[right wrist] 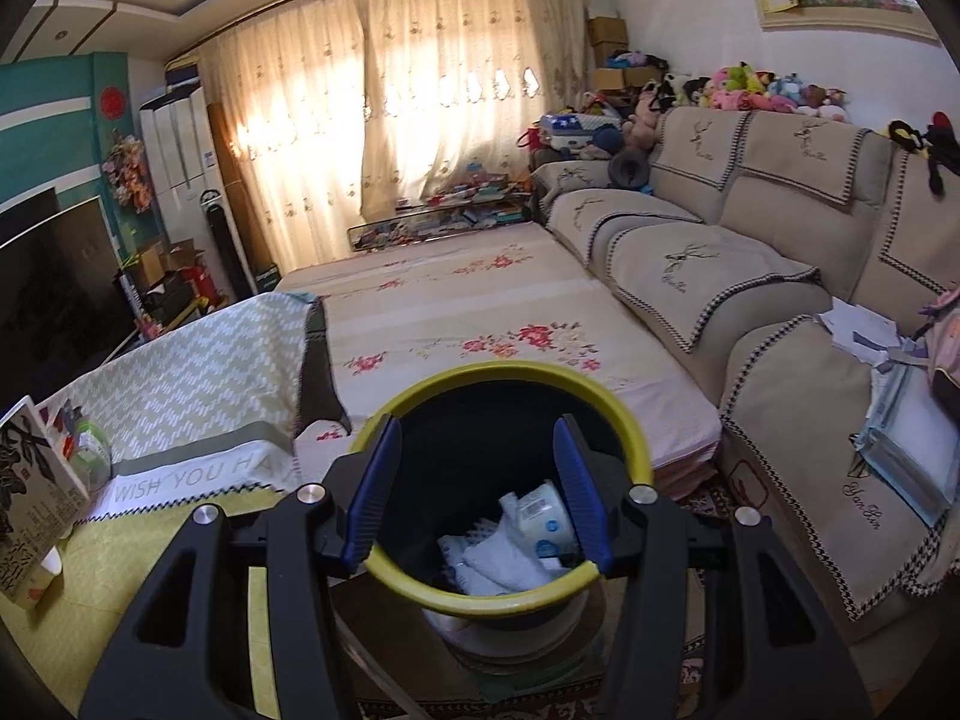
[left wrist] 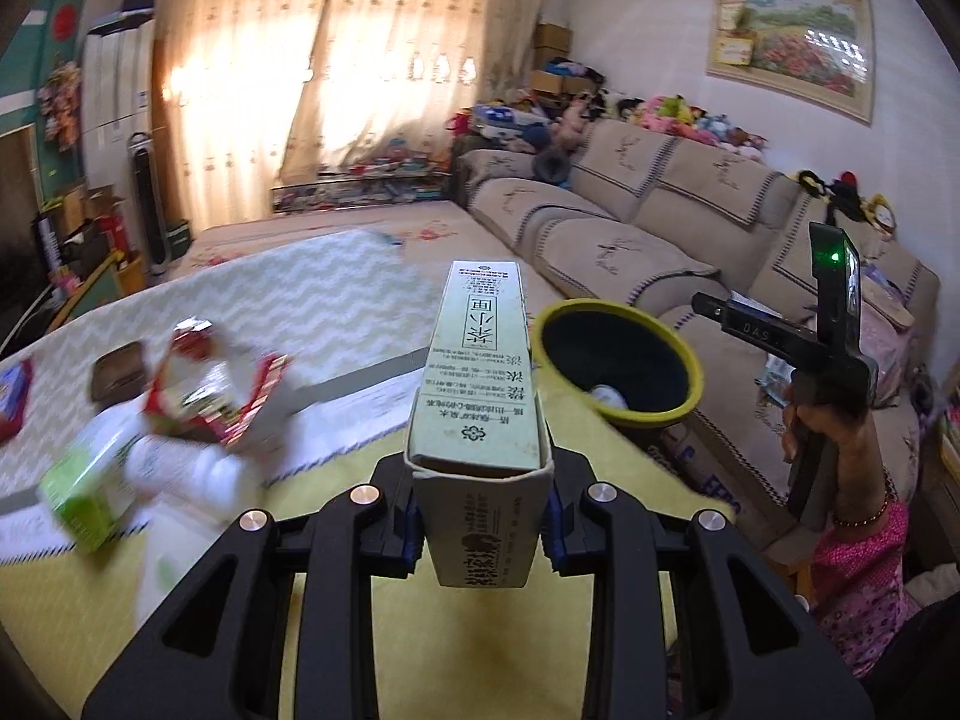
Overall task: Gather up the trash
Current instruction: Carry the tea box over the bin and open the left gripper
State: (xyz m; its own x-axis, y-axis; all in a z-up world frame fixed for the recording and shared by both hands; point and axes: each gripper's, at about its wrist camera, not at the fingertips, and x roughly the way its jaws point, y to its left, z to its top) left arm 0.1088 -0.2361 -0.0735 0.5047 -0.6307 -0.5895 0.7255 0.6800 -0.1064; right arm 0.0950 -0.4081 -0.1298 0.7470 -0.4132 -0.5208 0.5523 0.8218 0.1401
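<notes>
Green cardboard box (left wrist: 480,420) sits clamped in the left claw (left wrist: 483,531) above the desk (left wrist: 384,630). Only the right-wrist view shows the right claw (right wrist: 480,495) gripping the bin's (right wrist: 480,600) yellow rim, with white tissues (right wrist: 510,546) inside.

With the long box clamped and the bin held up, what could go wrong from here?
1. The left hand-held gripper pinches the tall green box near its open bottom end, so it may pivot or slip before reaching the bin.
2. The box looks long against the yellow-rimmed bin mouth; entering flat, it could catch the rim.
3. The right hand-held gripper grips only the bin's rim, so a knock might tip it.
</notes>
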